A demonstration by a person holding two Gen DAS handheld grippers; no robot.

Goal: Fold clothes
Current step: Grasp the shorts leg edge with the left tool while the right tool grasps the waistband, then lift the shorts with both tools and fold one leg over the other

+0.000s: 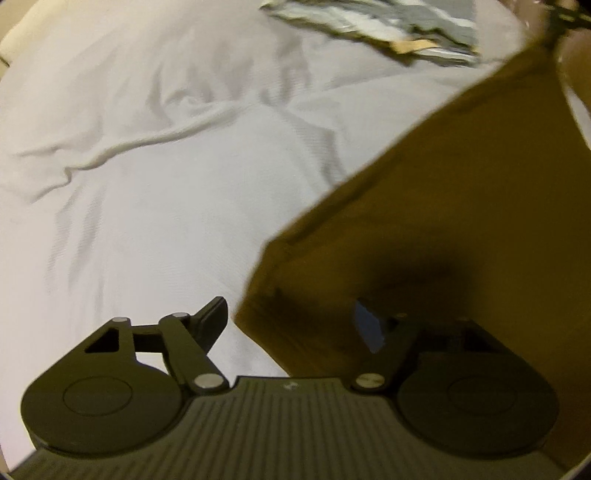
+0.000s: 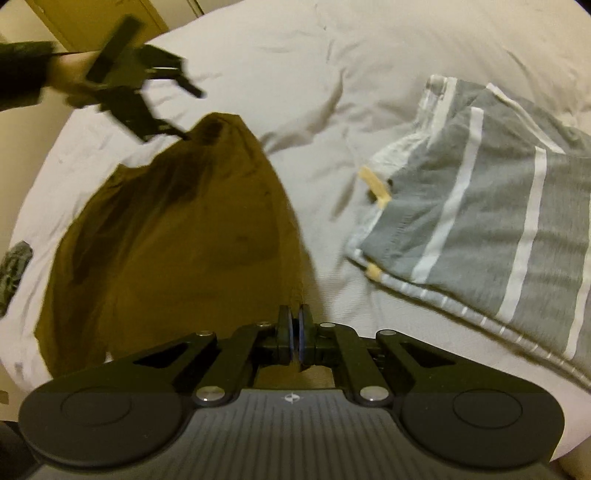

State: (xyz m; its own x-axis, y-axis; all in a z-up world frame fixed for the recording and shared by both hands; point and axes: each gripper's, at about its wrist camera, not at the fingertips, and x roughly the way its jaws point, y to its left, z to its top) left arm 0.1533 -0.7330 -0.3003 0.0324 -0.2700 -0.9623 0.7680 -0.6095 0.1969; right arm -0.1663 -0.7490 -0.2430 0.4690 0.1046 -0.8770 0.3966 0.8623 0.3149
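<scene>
A brown garment (image 2: 177, 240) is lifted off the white bed sheet (image 2: 295, 74) and hangs stretched between both grippers. My right gripper (image 2: 295, 332) is shut on its near edge. In the right wrist view my left gripper (image 2: 192, 113) is up at the far left with its jaws apart, its lower finger touching the garment's raised corner. In the left wrist view the brown garment (image 1: 443, 221) drapes over the right finger of my left gripper (image 1: 290, 314) and hides most of it. The left finger (image 1: 214, 321) is bare.
A folded grey garment with white stripes (image 2: 480, 221) lies on the bed to the right, and shows at the top of the left wrist view (image 1: 369, 22). A small dark object (image 2: 14, 266) sits at the bed's left edge. Wrinkled sheet (image 1: 147, 147) spreads left of the brown garment.
</scene>
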